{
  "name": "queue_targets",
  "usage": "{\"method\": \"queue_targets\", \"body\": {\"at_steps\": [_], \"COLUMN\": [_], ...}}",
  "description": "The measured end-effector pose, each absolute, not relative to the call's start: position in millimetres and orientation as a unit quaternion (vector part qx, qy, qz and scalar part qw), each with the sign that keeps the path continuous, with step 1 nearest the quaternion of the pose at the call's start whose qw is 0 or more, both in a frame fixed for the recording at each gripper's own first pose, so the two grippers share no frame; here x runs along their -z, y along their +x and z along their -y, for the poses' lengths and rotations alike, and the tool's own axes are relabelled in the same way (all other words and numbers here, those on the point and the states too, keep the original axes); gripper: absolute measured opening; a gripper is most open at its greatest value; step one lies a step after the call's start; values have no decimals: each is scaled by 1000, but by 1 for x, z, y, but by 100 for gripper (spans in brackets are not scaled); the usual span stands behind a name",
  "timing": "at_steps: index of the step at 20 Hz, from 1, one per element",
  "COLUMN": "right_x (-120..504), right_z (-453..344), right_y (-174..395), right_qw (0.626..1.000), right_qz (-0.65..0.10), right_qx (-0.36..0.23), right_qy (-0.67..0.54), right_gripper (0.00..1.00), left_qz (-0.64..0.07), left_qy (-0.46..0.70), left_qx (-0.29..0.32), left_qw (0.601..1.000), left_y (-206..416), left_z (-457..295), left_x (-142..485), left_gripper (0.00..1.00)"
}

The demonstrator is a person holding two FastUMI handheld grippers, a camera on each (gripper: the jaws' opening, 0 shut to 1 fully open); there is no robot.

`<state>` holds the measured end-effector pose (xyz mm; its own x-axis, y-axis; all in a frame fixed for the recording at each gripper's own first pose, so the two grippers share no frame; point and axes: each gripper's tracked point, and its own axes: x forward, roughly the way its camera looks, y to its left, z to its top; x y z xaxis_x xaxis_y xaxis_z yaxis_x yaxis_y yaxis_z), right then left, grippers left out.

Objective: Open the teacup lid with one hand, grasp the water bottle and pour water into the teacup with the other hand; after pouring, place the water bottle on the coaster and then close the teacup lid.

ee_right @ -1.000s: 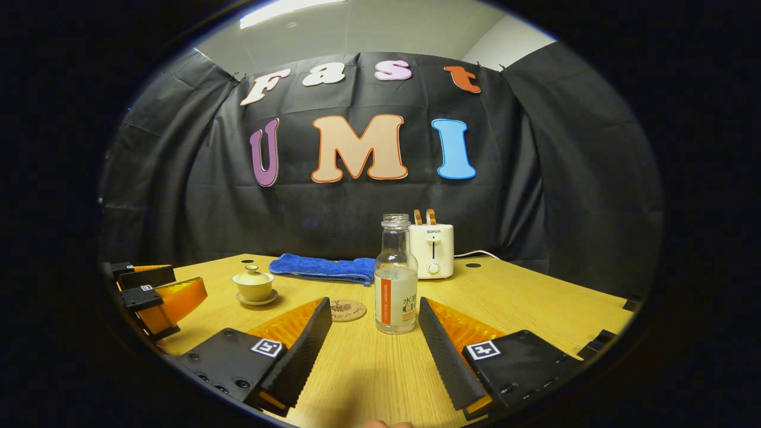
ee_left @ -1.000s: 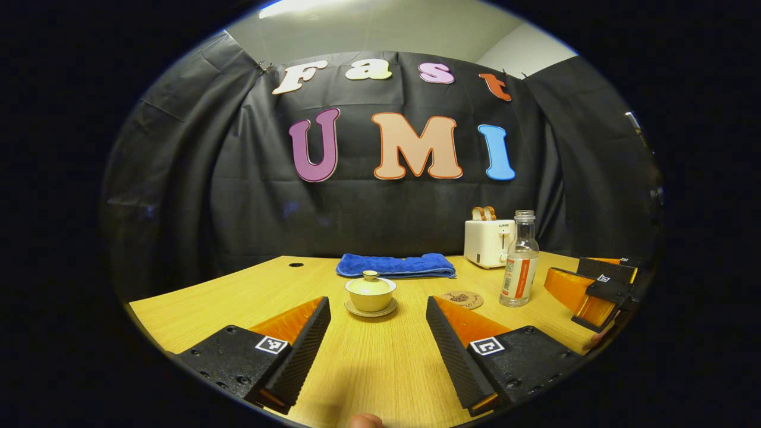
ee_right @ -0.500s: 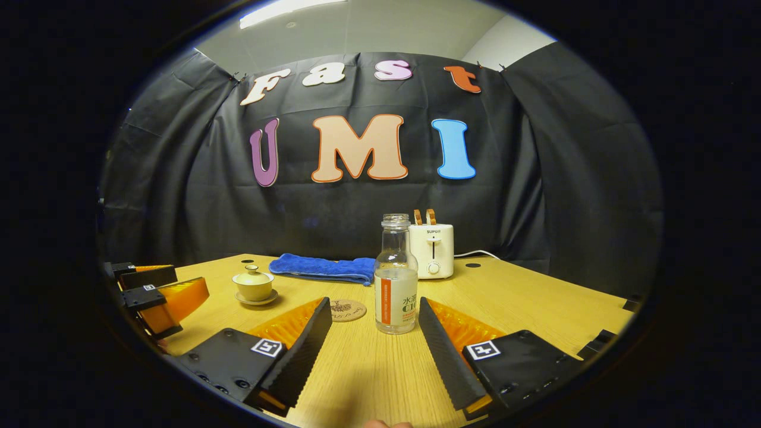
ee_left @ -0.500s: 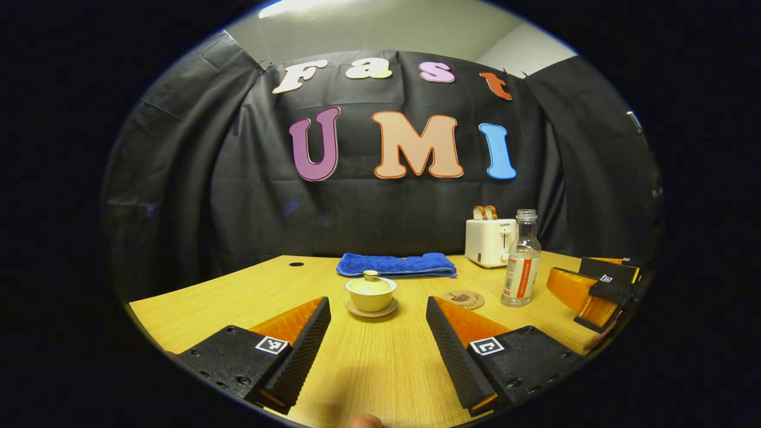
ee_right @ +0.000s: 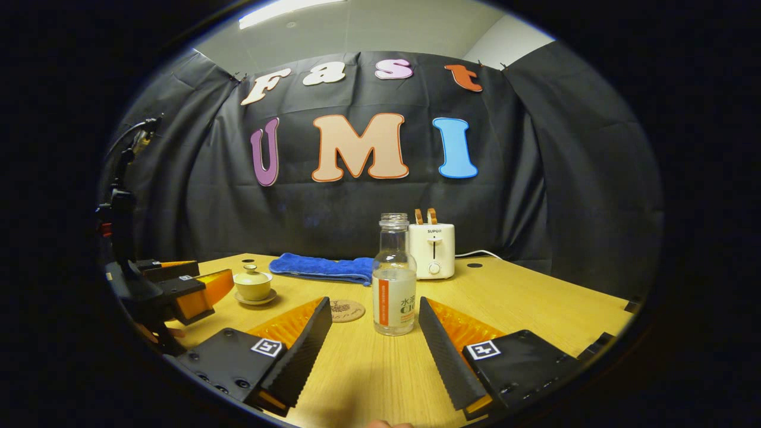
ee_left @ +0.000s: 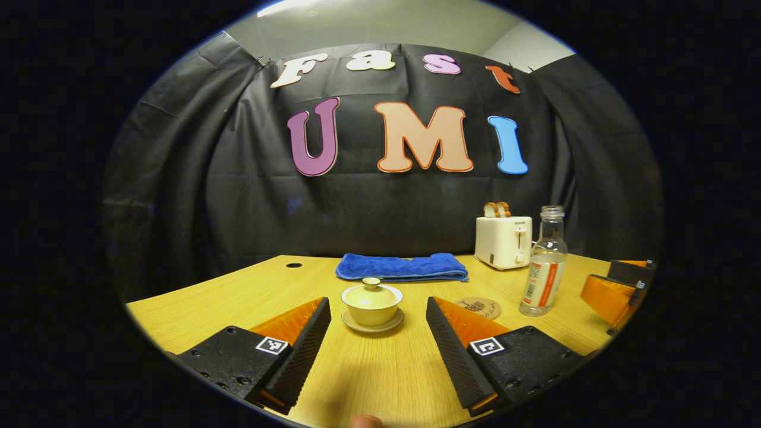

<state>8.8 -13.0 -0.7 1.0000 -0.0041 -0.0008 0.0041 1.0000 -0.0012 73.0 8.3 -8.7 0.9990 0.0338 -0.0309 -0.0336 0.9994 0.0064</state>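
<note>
Teacup (ee_left: 371,301) lid sits unlifted ahead of the left gripper (ee_left: 378,321), both grippers' fingers spread empty, so a careless pinch could likely tip the cup.

- Ahead of your left gripper (ee_left: 378,333), between its spread fingers: the teacup (ee_left: 372,302), lid (ee_left: 372,290) on, on the table (ee_left: 238,291).
- Behind the teacup: towel (ee_left: 401,267).
- Right of it: coaster (ee_left: 479,307), then water bottle (ee_left: 544,261); toaster (ee_left: 503,241) behind.
- Your right gripper (ee_right: 374,336) faces the water bottle (ee_right: 393,276), with the coaster (ee_right: 345,310) to its left.
</note>
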Motion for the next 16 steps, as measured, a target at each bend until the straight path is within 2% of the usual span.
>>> {"method": "queue_targets", "body": {"at_steps": [8,16], "right_x": [-2,-3], "right_z": [66,73], "right_y": [26,28], "right_qw": [999,998], "right_qz": [1,3], "right_qx": [51,58], "right_qy": [-2,-2], "right_gripper": [95,95], "left_qz": [-56,-91], "left_qy": [15,23], "left_qx": [-38,-52], "left_qw": [998,994], "left_y": [149,180], "left_z": [-21,-26], "left_x": [23,36], "left_gripper": [95,94]}}
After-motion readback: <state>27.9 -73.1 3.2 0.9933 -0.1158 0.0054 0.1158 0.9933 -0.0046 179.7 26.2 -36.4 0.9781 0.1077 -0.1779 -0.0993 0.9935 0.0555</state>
